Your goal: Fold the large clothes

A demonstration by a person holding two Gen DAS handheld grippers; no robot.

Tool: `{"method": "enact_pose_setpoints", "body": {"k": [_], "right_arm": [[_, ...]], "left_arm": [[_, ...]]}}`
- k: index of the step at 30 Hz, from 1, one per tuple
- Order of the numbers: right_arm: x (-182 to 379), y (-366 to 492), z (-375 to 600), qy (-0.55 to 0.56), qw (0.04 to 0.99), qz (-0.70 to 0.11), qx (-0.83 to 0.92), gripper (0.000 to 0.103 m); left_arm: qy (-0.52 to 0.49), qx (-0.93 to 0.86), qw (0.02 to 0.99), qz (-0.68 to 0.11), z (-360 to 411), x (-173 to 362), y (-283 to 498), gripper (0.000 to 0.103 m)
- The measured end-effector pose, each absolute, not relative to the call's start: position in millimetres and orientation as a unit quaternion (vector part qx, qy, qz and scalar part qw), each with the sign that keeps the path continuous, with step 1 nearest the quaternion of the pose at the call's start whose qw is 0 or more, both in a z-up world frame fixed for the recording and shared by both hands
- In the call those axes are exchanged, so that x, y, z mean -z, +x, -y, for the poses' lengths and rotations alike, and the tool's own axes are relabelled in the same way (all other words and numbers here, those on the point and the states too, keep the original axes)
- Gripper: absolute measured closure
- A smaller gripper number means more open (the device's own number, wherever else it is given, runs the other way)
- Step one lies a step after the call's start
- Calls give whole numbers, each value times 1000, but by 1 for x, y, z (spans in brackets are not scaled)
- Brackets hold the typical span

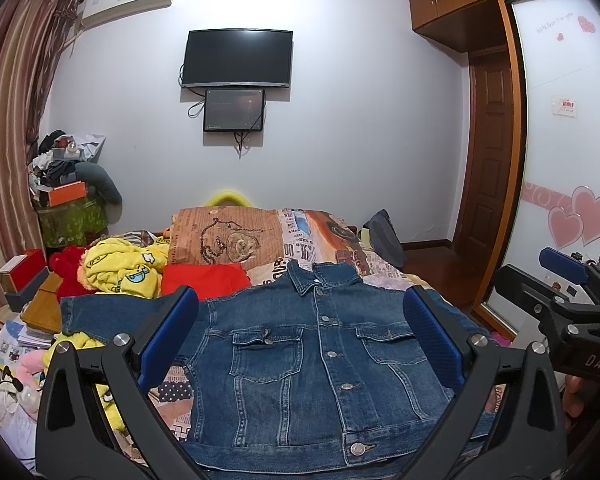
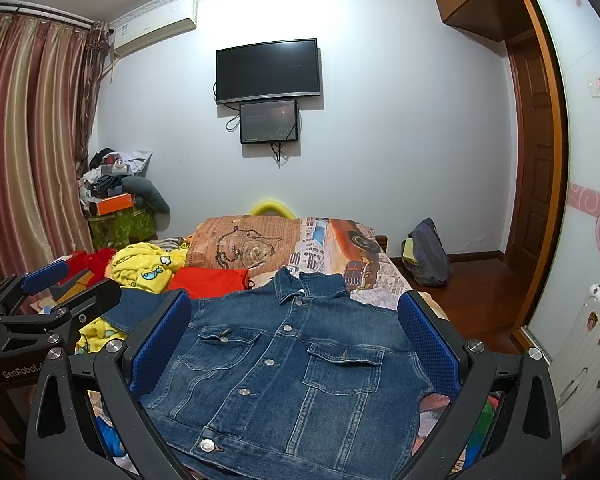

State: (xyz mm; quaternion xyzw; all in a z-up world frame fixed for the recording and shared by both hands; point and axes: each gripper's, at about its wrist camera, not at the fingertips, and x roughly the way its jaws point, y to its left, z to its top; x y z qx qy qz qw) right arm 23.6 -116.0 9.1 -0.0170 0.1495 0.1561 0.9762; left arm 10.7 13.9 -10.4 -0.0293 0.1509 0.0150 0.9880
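Note:
A blue denim jacket (image 1: 300, 360) lies flat on the bed, front up and buttoned, collar away from me; it also shows in the right wrist view (image 2: 288, 368). Its left sleeve (image 1: 108, 316) stretches out to the left. My left gripper (image 1: 300, 340) is open and empty, hovering above the jacket near its hem. My right gripper (image 2: 296, 344) is open and empty too, above the jacket's right side. The right gripper also shows at the right edge of the left wrist view (image 1: 560, 292); the left gripper shows at the left edge of the right wrist view (image 2: 60, 292).
The bed (image 1: 236, 236) has a newspaper-print cover. Yellow clothing (image 1: 128, 268) and a red garment (image 1: 204, 280) lie at the left behind the jacket. Boxes and books (image 1: 24, 280) crowd the bed's left side. A backpack (image 2: 428, 252) stands on the floor at the right, beside a wardrobe (image 2: 580, 160).

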Motion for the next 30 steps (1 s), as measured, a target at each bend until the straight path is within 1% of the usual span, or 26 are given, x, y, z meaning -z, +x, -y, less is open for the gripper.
{"method": "enact_pose_setpoints", "body": {"k": [19, 26, 30], "right_arm": [[-3, 25, 110, -18, 975, -157, -156, 0], [-1, 40, 106, -22, 972, -174, -158, 0], [2, 57, 99, -29, 969, -186, -158, 0]], "left_arm": [[-30, -21, 987, -156, -18, 13, 16, 0], [-35, -33, 985, -167, -31, 20, 30, 0], [-45, -56, 982, -177, -53, 27, 50, 0]]}}
